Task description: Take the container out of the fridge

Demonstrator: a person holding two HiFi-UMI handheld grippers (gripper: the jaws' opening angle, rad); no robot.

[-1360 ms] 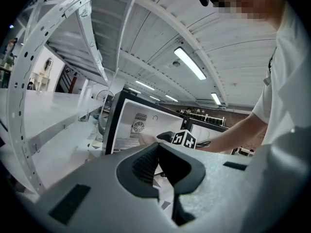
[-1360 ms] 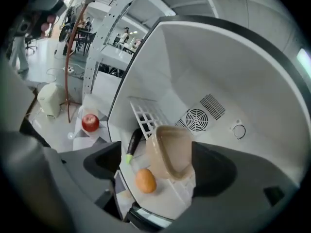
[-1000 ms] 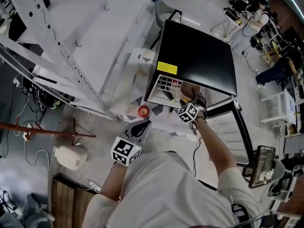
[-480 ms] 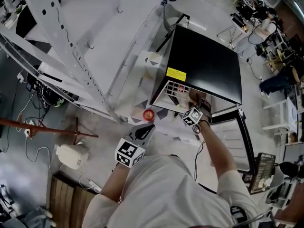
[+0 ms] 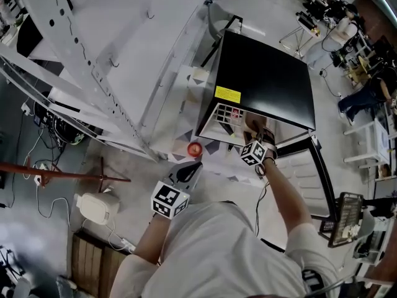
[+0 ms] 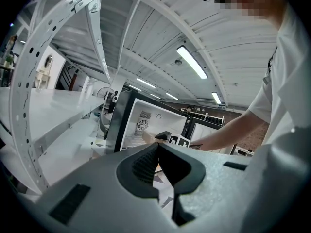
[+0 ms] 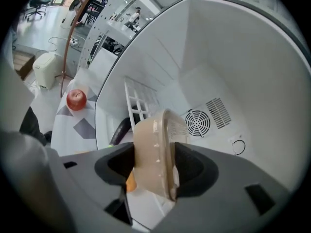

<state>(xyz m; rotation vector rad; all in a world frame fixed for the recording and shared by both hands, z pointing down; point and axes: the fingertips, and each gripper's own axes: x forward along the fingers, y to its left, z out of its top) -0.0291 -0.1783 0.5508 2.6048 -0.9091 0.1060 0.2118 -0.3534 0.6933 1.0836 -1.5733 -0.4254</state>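
The right claw (image 5: 246, 124) reaches into the fridge (image 5: 267, 79).

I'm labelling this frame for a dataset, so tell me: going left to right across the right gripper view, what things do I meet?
cream boxy appliance on the floor → round red apple → translucent beige plastic container → round white fan grille on the white fridge's back wall

The person wears a white shirt (image 5: 229, 253) with short sleeves. The left tongs (image 6: 158, 149) and right tongs (image 7: 155, 154) are grey, with dark bumpy pads (image 6: 144, 165). Each has a cube (image 5: 169, 200) with black-and-white squares. A thin black cable (image 5: 257, 197) runs along the right arm.
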